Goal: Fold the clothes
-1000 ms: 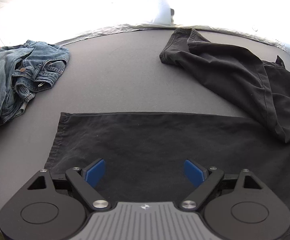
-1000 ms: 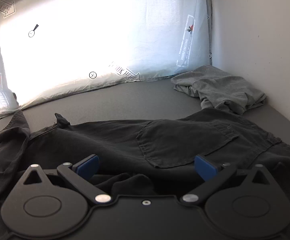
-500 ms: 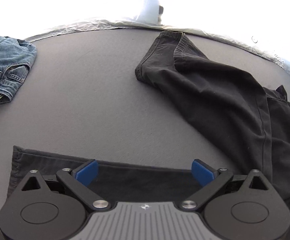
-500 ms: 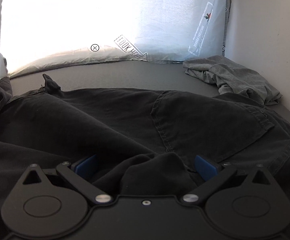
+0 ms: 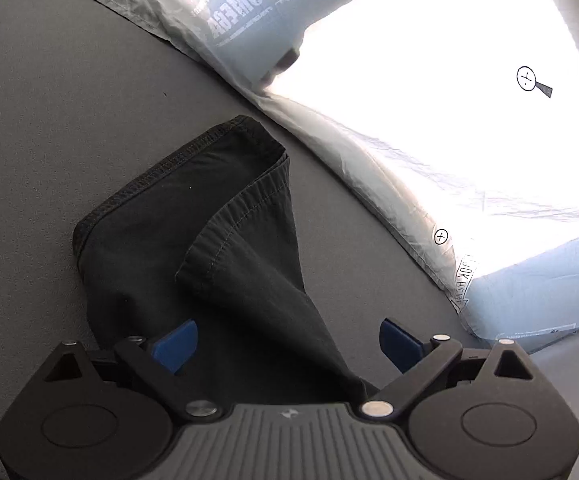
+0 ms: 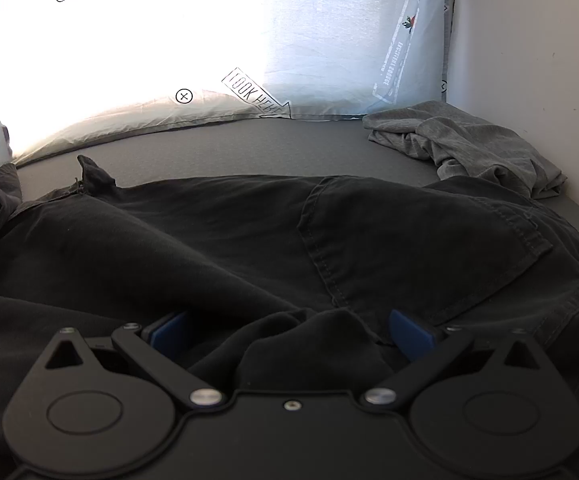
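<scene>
Both tongs, left gripper point(image 5: 287, 340) and right gripper point(image 6: 291, 332), are spread over the black trousers point(image 6: 249, 240) on the grey mat point(image 6: 229, 148), so closing too shallow grabs one layer and skews your fold.

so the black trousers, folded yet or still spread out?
Not folded. The black cotton trousers lie spread and rumpled, back pocket up; one leg cuff trails loose, twisted on the grey mat.
</scene>
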Demonstrator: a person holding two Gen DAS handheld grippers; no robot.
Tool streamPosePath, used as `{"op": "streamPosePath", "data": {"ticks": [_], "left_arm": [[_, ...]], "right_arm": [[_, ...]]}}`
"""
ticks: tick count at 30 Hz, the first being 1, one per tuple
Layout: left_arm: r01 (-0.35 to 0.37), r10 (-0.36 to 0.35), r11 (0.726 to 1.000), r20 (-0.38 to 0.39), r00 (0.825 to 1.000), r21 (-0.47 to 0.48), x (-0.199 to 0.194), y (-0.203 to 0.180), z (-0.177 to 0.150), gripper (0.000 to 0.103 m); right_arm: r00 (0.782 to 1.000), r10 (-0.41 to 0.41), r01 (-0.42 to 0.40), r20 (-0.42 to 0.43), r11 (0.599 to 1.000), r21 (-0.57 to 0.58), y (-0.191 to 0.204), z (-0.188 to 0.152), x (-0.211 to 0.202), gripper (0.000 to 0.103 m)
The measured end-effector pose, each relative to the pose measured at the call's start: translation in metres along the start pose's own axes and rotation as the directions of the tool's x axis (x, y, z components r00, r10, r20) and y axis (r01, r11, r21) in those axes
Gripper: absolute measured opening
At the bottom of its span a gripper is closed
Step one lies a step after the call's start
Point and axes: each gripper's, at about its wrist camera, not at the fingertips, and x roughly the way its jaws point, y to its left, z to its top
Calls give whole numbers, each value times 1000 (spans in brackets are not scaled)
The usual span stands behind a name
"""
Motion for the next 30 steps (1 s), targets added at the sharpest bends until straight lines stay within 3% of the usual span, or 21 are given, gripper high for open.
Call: {"op": "streamPosePath", "data": {"ticks": [2,5,7,8,11,14,18,21,24,28,29,30], "left_arm": [[-55,55,998,-15,998,-8,17,-1,8,70],[-116,116,993,-18,993,-19,32,0,17,39],[-114,114,993,2,993,-33,29,1,20,10],[-101,101,994,18,995,-45,25,2,21,7],[-74,80,996,119,990,-55,-18,8,27,6],[-89,94,995,224,970,-33,-80,18,26,5],[-204,190,979,375,907,-2,-181,48,7,5],[-288,298,953,424,855,-88,-249,91,-23,5],[-358,418,908,399,816,-220,-297,147,-62,5],[-441,533,824,221,817,-355,-294,215,-108,9],[-474,555,808,182,811,-350,-289,226,-120,11],[-514,587,789,165,793,-337,-285,232,-129,13]], "right_arm": [[1000,-1,1,0,1000,0,0,0,0,103],[1000,-1,1,-1,1000,0,0,0,0,103],[1000,-2,2,-1,1000,0,0,0,0,103],[1000,-2,2,-1,1000,1,0,0,0,103],[1000,-3,3,-1,1000,1,0,1,0,103],[1000,-2,2,-2,1000,2,0,1,1,103],[1000,-1,1,-2,1000,4,0,1,1,103],[1000,-1,1,-2,1000,5,-1,1,0,103],[1000,-1,1,-2,1000,5,-1,0,0,103],[1000,-1,1,-3,1000,5,-1,0,0,103],[1000,-2,2,-3,1000,5,-1,0,0,103],[1000,-3,3,-5,1000,5,-1,1,1,103]]}}
